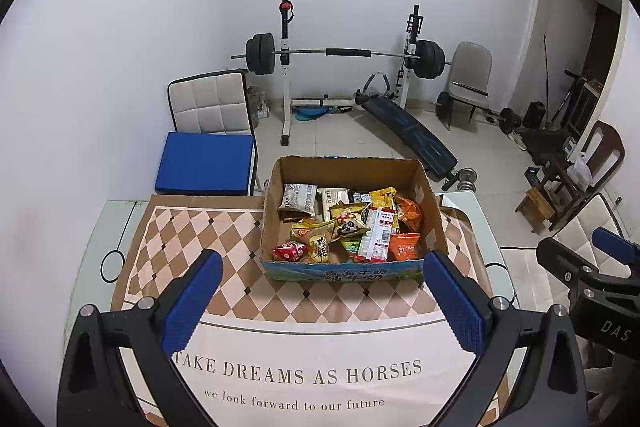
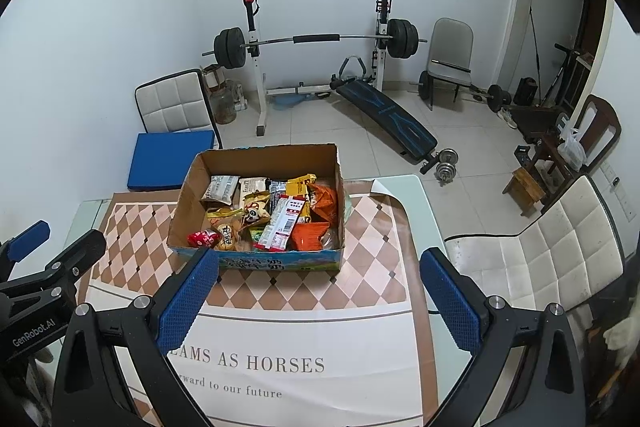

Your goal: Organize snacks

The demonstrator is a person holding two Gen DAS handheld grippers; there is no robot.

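Observation:
An open cardboard box (image 1: pixel 434 215) stands at the far side of the table, also in the right wrist view (image 2: pixel 188 195). Several snack packets (image 1: pixel 348 227) fill it: a red packet at the front left, a white barcode packet (image 2: pixel 280 229), orange bags at the right. My left gripper (image 1: pixel 322 267) is open and empty, held above the mat just short of the box. My right gripper (image 2: pixel 320 267) is open and empty, to the right of the left one at a similar distance. Each gripper shows at the edge of the other's view.
A checkered table mat (image 1: pixel 200 227) with printed words covers the glass table (image 1: pixel 92 239). A chair with a blue cushion (image 1: pixel 206 163) stands behind the table at the left. A white padded chair (image 2: pixel 552 255) is at the right. A barbell rack (image 1: pixel 344 55) and bench stand on the floor beyond.

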